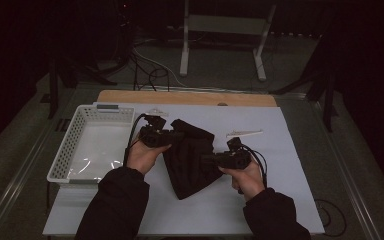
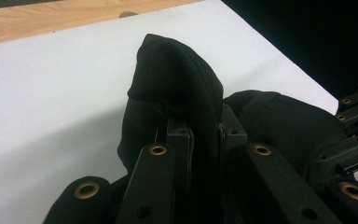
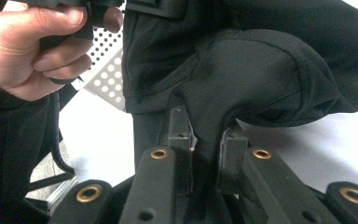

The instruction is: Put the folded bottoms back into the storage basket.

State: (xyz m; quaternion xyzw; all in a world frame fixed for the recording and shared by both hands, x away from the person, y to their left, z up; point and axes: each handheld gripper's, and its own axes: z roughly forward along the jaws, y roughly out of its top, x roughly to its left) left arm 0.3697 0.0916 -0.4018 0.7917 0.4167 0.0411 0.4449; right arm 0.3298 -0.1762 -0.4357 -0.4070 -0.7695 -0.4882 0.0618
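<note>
Together, left tool (image 2: pixel 204 135) and right tool (image 3: pixel 205 135) clamped on black cloth (image 1: pixel 190 157)

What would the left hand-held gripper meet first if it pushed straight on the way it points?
The black cloth already pinched in the left hand-held gripper; past that fold, probably bare white table sheet, though depth is unclear.

Dim high view; gripper views brighter, sharp.

Wooden table (image 1: pixel 130 96), bare strip at far edge, rest under white sheet (image 1: pixel 285 165). On sheet: white perforated basket (image 1: pixel 65 150) at left, black cloth (image 1: pixel 190 160) mid, two pale flat pieces: far centre (image 1: pixel 156 112), right of cloth (image 1: pixel 244 133).
</note>
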